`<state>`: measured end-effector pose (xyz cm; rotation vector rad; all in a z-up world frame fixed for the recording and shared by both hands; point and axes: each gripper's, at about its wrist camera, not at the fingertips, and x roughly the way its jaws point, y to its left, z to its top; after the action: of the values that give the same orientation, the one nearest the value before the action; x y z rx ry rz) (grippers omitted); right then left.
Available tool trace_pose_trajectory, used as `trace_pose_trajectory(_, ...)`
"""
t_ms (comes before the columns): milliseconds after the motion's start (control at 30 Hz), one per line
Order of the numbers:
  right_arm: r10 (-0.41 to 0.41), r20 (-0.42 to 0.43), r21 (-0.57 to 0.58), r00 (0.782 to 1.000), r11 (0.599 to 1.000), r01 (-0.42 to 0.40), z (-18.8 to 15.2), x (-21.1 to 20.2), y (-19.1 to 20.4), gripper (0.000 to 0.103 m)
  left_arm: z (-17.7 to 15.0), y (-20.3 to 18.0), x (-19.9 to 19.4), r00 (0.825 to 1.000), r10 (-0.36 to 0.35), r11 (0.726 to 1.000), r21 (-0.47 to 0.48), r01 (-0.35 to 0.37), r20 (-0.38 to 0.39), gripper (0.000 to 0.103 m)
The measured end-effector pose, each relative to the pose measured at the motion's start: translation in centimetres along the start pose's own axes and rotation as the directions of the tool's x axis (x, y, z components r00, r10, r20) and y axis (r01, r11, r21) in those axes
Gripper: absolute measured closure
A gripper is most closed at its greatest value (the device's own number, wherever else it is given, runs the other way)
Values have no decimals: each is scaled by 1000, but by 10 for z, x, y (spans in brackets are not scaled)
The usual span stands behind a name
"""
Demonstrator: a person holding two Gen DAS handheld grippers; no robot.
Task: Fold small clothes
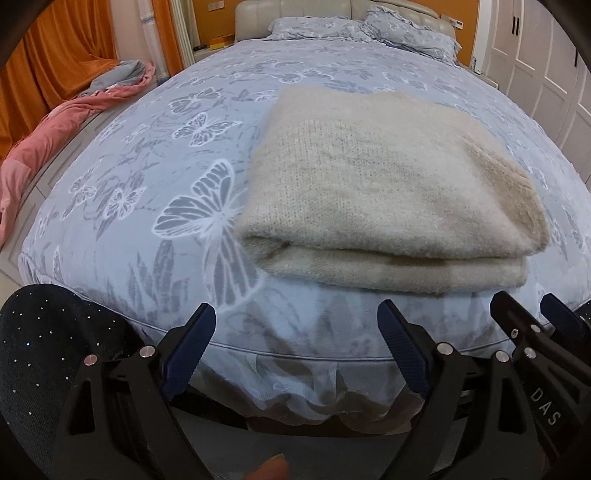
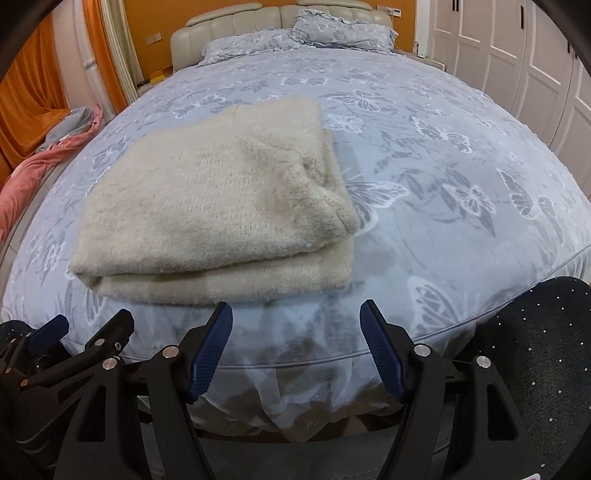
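Observation:
A cream knitted sweater (image 1: 384,184) lies folded into a thick rectangle near the foot edge of the bed (image 1: 147,206); it also shows in the right wrist view (image 2: 214,206). My left gripper (image 1: 295,321) is open and empty, held off the bed's foot edge, just short of the sweater. My right gripper (image 2: 295,317) is open and empty too, beside the left one, short of the sweater's right corner. The right gripper also shows in the left wrist view (image 1: 528,306), and the left gripper shows in the right wrist view (image 2: 90,325).
The bed has a blue-grey butterfly sheet (image 2: 443,155) and pillows (image 2: 332,33) at the headboard. A pink and grey blanket (image 1: 55,122) lies on the floor at left. White wardrobe doors (image 2: 517,55) stand at right. My dark spotted trousers (image 2: 546,354) are at the bed's foot.

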<state>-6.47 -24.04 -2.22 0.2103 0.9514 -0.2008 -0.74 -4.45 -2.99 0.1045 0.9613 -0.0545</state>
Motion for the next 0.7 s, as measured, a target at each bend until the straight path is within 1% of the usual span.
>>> trace_pose_trajectory(267, -22, 14, -15, 1000, 1000, 22, -2, 0, 5, 34, -1, -1, 0, 1000, 16, 1000, -2, -16, 19, 16)
trace_pose_trajectory(700, -25, 21, -15, 999, 1000, 26, -2, -1, 6, 33, -2, -2, -1, 999, 23, 1000, -2, -23, 27, 16)
